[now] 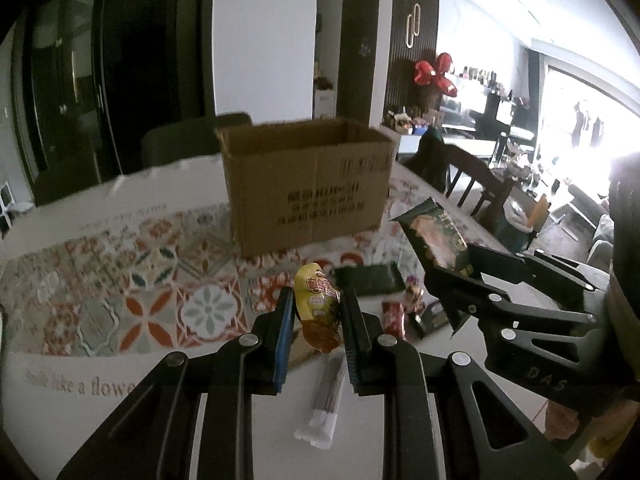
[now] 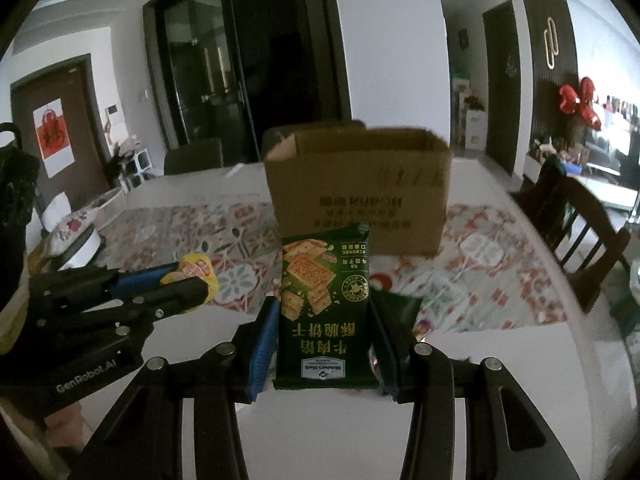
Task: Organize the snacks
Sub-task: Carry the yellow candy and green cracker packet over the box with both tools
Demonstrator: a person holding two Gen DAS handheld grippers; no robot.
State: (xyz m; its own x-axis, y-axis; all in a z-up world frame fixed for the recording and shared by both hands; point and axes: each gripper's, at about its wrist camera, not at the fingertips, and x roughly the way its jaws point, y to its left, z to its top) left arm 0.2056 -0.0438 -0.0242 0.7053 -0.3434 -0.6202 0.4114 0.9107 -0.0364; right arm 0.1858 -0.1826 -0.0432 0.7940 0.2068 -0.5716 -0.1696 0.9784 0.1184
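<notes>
The open brown cardboard box [image 1: 308,184] is matt, rough corrugated paper with dark print on its face. The yellow-and-red snack pouch [image 1: 318,308] is glossy plastic film — it shines where it creases — and the dark green cracker packet [image 2: 325,312] is smooth printed film with a faint sheen. The left hand-held gripper [image 1: 318,320] and right hand-held gripper [image 2: 325,344] are matt black plastic with bright metal rivets and ribbed blue rubbery pads. The patterned floral tablecloth [image 1: 152,280] looks smooth, slightly glossy — beneath it the white bench [image 2: 500,340] is plain and smooth.
</notes>
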